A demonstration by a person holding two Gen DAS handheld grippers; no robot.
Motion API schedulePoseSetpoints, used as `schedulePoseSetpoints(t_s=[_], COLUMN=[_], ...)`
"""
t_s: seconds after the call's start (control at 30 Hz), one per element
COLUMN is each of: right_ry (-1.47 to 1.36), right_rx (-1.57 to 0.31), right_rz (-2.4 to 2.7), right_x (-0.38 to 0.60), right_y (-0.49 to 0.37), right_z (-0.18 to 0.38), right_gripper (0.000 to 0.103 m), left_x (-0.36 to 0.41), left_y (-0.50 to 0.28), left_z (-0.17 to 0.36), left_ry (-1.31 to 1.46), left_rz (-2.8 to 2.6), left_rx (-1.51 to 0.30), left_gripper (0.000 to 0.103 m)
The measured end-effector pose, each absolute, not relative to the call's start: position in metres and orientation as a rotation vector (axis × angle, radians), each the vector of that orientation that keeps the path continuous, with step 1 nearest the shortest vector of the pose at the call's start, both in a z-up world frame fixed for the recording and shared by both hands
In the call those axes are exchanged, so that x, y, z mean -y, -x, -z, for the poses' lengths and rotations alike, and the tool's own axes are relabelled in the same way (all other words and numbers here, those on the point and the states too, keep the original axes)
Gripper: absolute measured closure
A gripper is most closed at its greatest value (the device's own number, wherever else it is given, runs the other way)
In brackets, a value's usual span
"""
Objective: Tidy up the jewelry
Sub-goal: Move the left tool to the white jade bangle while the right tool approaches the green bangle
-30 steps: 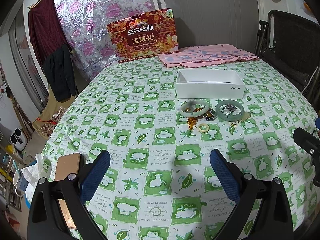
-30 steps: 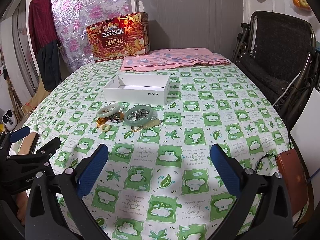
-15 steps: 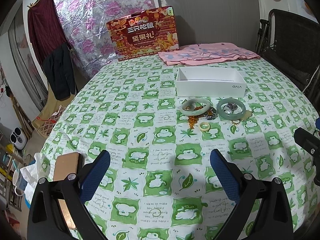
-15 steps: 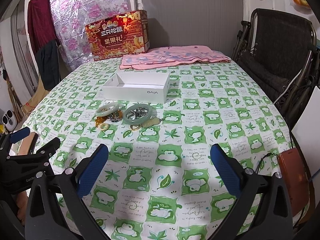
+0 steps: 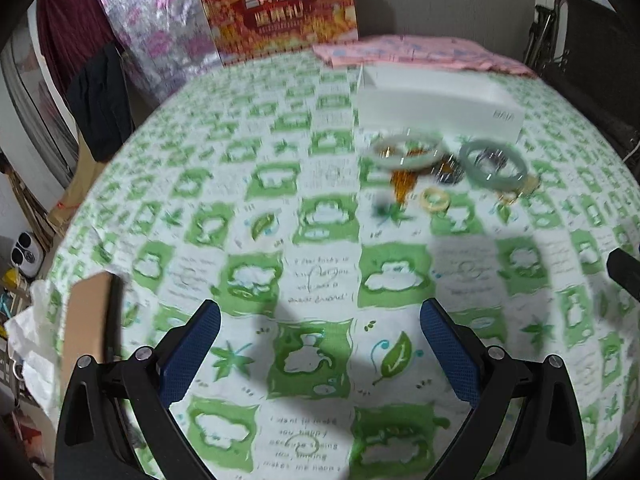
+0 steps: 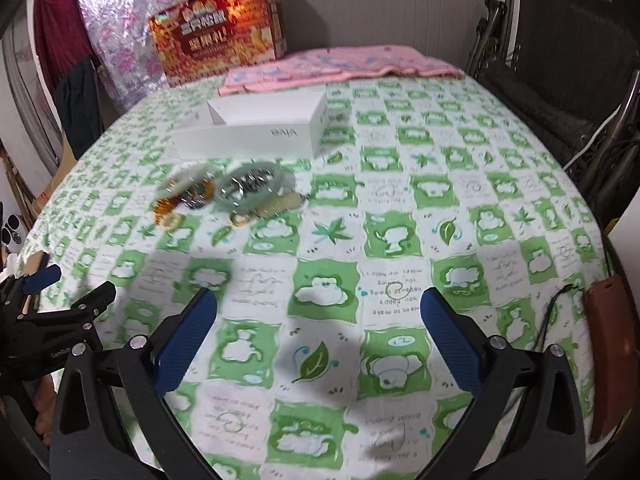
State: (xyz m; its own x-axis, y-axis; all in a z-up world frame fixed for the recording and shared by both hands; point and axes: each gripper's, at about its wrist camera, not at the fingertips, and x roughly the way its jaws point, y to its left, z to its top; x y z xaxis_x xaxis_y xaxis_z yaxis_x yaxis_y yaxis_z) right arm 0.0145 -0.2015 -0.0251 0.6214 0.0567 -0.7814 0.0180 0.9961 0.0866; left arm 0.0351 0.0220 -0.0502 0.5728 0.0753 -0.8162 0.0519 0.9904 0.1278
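As we move closer: jewelry pile (image 5: 444,168) looks bigger now.
Grippers: our left gripper (image 5: 320,354) and right gripper (image 6: 320,344) wide apart, empty.
Box: white box (image 6: 256,130) waits, far side.

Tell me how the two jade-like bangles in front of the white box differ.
The pale whitish-green bangle is lighter; the grey-green bangle is darker. The pale one lies left over amber beads; the darker one rings silvery pieces. Both lie flat on the green-checked tablecloth, outside the white box.

Wall: grey (image 6: 380,4), plain, behind desk.
Desk: round, green/white leaf-print cloth (image 6: 400,208).
Chair: dark folding type (image 6: 560,52), right of desk.
Left side: shiny floral sheet (image 6: 116,32), dark red curtain (image 5: 68,24).
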Motion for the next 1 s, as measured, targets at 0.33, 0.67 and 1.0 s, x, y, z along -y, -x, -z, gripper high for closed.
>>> schedulePoseSetpoints(t_s=[0.33, 0.67, 1.0], right_ry=[-0.088, -0.045, -0.033], right_rx=[-0.994, -0.970, -0.966], right_rz=[-0.048, -0.039, -0.037], right_x=[0.205, 0.207, 0.205], right_y=[-0.060, -0.076, -0.080], right_z=[0.051, 0.059, 0.060], right_gripper=[0.006, 0.006, 0.005], left_x=[-0.031, -0.021, 0.021], left_y=[-0.063, -0.105, -0.159], left_z=[0.061, 0.049, 0.035], left_ry=[-0.050, -0.049, -0.062], left_rz=[0.055, 0.110, 0.190], left_rx=[-1.005, -1.021, -0.975], left_gripper=[0.004, 0.005, 0.005])
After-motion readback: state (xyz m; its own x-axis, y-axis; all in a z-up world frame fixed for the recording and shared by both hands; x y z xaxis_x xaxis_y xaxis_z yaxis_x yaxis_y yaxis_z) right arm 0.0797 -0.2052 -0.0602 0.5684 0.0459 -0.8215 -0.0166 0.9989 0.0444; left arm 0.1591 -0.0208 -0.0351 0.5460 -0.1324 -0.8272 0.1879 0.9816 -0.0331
